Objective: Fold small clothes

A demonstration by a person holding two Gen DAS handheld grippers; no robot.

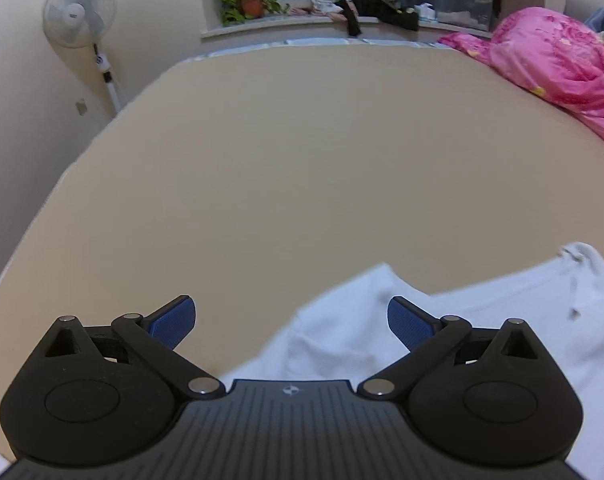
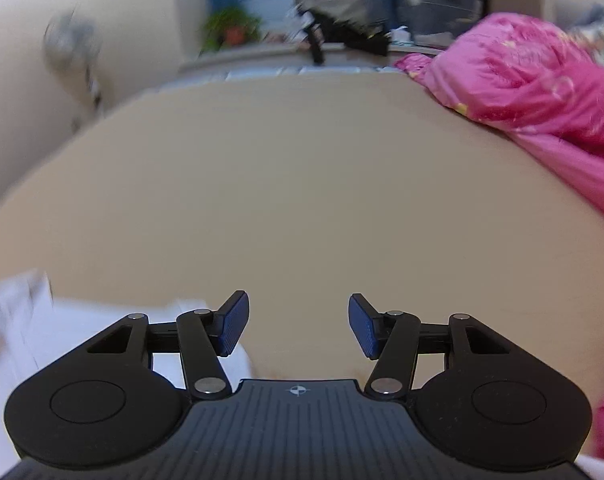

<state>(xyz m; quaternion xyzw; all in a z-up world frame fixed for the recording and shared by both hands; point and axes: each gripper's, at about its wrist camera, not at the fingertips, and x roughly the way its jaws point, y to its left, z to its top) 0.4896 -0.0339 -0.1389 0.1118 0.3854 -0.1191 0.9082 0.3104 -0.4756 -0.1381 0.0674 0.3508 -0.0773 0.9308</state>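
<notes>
Garment: a white, soft cotton-like garment (image 1: 454, 332) lies on the flat tan bed surface (image 1: 302, 168), at the near edge, below and to the right of the left gripper (image 1: 291, 322); in the right wrist view the same white cloth (image 2: 61, 332) sits low on the left.
Left gripper: jaws spread wide, blue pads (image 1: 173, 322) clear of the cloth, nothing held.
Right gripper: the right gripper (image 2: 297, 326) has its jaws apart over bare tan surface, empty.
Progress: judged early or between folds; the garment looks rumpled and spread, with a corner poking up, and no neat folded shape shows.
Left to do: grasping an edge and folding it over, by this reading.
Hidden: most of the garment is cut off by the frame and covered by the gripper bodies, so its type and any folds cannot be told.
Blur: the right wrist view is smeared; the pink quilted bedding (image 2: 534, 92) and the windowsill clutter are soft.
</notes>
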